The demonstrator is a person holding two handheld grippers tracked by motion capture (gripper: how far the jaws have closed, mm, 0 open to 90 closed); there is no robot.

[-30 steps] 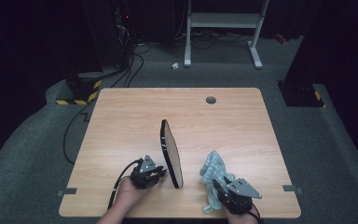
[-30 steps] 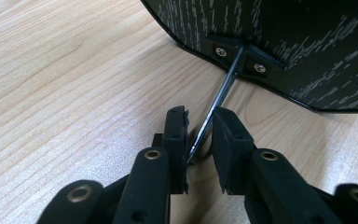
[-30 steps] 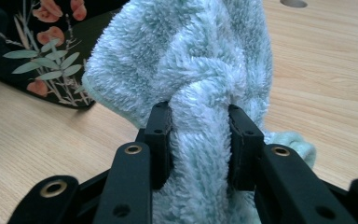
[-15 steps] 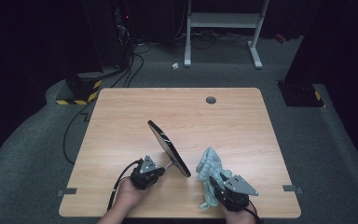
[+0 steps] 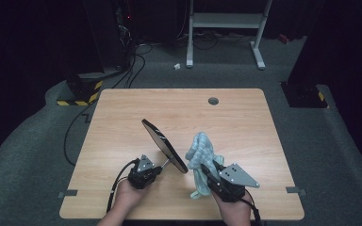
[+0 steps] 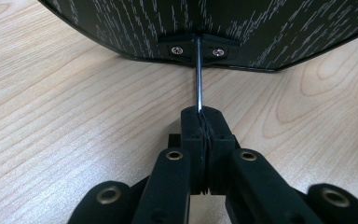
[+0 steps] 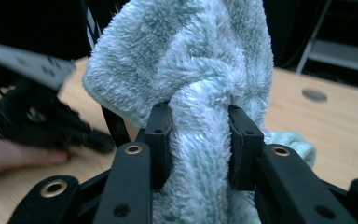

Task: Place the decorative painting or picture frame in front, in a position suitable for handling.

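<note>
Hands enter at the bottom of the high view, close to the near edge of the bench point(image 5: 122, 108). The left gripper point(image 5: 156, 170) has just closed its fingers point(image 6: 192, 135), now clenched on the thin metal stem point(image 6: 199, 74) of a black oval mirror point(image 5: 164, 145), which tilts above the wood at centre frame. Just right of it, the right gripper point(image 5: 208, 175) grasps a pale green cloth point(image 5: 201, 153) bunched between its fingers point(image 7: 158, 128). Beyond, the bench lies open to its far edge.
</note>
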